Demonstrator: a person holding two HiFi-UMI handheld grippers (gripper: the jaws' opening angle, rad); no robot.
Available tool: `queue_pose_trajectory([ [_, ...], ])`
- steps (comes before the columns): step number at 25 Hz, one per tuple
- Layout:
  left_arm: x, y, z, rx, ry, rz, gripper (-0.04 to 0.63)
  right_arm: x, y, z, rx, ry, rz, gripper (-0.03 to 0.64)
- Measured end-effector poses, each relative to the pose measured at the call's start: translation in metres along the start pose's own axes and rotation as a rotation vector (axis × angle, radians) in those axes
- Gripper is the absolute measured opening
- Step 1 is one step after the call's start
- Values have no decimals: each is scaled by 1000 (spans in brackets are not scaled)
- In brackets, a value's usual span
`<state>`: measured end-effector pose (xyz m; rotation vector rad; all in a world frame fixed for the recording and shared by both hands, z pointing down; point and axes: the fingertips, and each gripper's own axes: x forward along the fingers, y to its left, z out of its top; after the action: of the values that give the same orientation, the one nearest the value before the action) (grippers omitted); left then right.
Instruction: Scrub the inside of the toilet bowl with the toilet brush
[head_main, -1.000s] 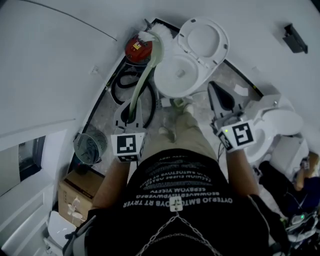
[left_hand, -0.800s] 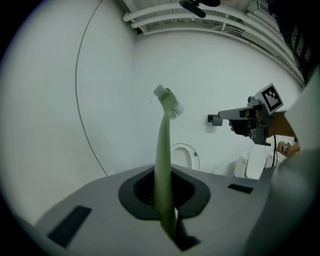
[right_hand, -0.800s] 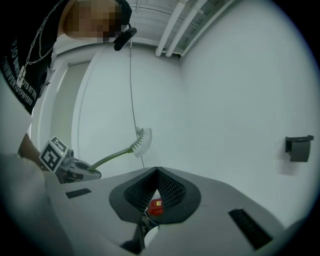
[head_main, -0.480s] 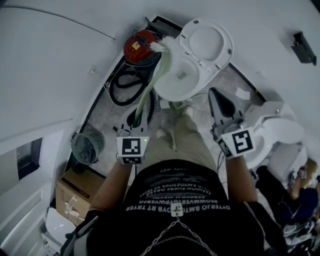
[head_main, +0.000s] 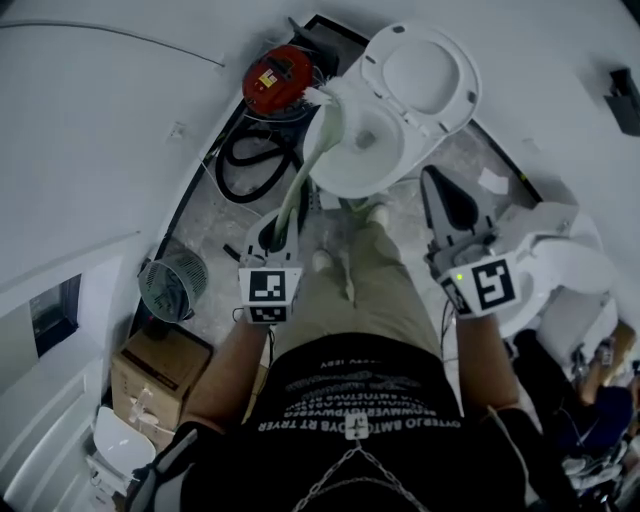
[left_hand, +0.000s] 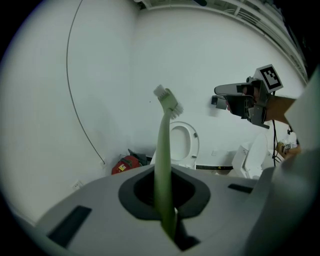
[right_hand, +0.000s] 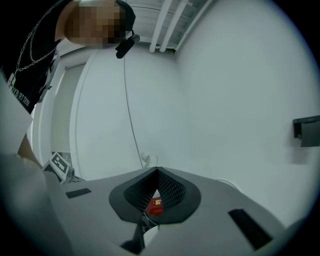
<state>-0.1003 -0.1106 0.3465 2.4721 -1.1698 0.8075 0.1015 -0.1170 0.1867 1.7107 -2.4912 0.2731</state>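
L gripper: jaws clamped on green handle of toilet brush. Brush angled fwd, white bristle head at rim of toilet bowl on red canister side; contact unclear. R gripper: jaws closed together, nothing held, beside bowl.

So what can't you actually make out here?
- Whether the toilet brush bristles touch the toilet bowl: too small in the head view.
- Print on the red canister: too small and blurred, head view.
- The second toilet: partly behind the right gripper, head view.
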Motion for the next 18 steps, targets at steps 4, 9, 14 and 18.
queue_pose_trajectory([
  [4, 20, -3, -11, 2, 28, -4, 1, 10, -12, -14, -11, -5, 13, -9],
  [9, 45, -9, -29, -8, 67, -14, 0, 26, -23, -35, -17, 3, 37, -9],
  [14, 67, -13, -45, -12, 93, -30, 0, 39, -35, -57, -26, 21, 56, -9],
  [18, 83, -11, -61, -14, 124, -28, 1, 53, -47, -74, -3, 38, 52, -9],
])
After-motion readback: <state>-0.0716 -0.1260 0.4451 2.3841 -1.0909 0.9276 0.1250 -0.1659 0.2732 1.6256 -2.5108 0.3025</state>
